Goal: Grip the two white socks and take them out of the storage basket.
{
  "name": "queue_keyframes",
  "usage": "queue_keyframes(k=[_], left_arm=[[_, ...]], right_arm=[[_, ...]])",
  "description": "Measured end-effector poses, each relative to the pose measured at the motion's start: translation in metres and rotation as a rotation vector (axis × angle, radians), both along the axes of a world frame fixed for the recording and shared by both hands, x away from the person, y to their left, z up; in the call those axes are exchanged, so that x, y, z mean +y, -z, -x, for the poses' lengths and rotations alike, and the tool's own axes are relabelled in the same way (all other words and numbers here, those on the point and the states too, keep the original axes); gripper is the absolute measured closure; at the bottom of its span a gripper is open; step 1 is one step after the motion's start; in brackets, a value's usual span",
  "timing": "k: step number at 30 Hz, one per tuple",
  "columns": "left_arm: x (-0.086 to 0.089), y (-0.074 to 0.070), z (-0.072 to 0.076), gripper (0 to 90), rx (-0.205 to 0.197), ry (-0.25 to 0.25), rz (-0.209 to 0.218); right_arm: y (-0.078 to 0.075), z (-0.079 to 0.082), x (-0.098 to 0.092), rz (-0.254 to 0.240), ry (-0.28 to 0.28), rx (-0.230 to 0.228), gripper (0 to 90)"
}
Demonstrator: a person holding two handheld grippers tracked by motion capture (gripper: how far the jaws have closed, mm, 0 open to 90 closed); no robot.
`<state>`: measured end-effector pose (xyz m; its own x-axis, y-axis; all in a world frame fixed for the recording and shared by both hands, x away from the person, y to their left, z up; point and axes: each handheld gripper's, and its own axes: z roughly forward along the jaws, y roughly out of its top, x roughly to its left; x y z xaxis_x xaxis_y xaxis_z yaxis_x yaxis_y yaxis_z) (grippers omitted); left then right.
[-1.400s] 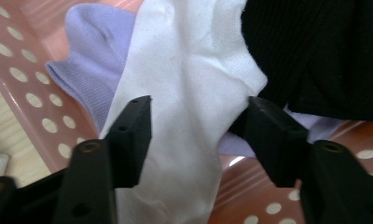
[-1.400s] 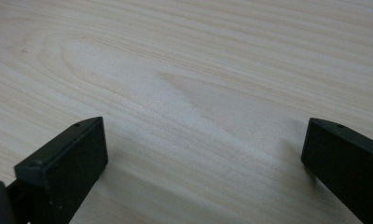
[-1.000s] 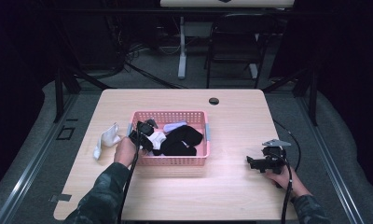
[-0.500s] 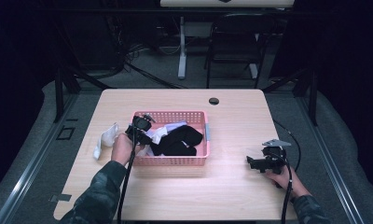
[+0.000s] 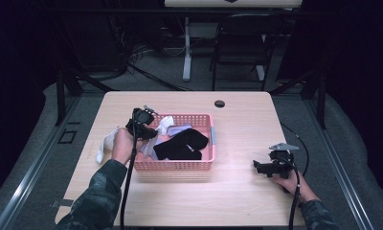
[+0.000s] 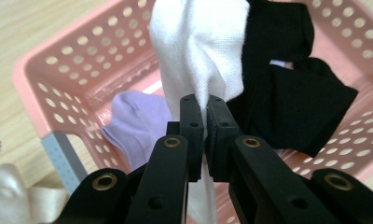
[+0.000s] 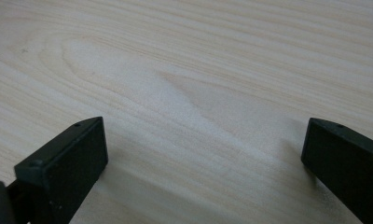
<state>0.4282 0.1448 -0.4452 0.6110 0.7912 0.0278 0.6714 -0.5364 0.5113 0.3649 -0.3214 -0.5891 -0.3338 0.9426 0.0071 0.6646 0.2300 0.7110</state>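
A pink perforated basket [image 5: 205, 165] [image 6: 63, 79] stands near the table's middle. In it lie black socks [image 5: 182, 143] [image 6: 292, 93] and a lavender sock [image 6: 138, 128]. My left gripper [image 5: 142, 120] [image 6: 202, 135] hangs over the basket's left end, shut on a white sock [image 6: 201, 51] [image 5: 162, 125] that is lifted above the others. My right gripper [image 5: 266, 167] [image 7: 203, 163] rests low over bare wood at the table's right, jaws wide apart with nothing between them.
A pale cream cloth item [image 5: 106, 143] [image 6: 12, 196] lies on the table left of the basket. A round cable hole [image 5: 219, 103] sits near the table's far edge. Beyond the table stand a chair [image 5: 242, 43] and dark floor.
My left gripper has risen and drawn back toward the basket's left end with the white sock hanging from it. The right gripper has stayed put.
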Motion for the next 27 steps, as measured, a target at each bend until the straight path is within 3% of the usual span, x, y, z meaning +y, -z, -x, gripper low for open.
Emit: queue_keyframes(k=[9,18,27], left_arm=[[-0.001,-0.033,0.002,86.8,-0.073,0.010,0.003],[-0.003,-0.048,-0.003,86.8,-0.093,0.007,0.020],[0.006,-0.076,-0.006,86.8,-0.138,-0.004,0.043]], right_arm=[[0.000,0.000,0.000,-0.001,0.000,-0.001,0.0],[0.000,0.000,0.000,0.000,0.001,0.000,0.0],[0.000,0.000,0.000,0.000,0.003,0.000,0.0]])
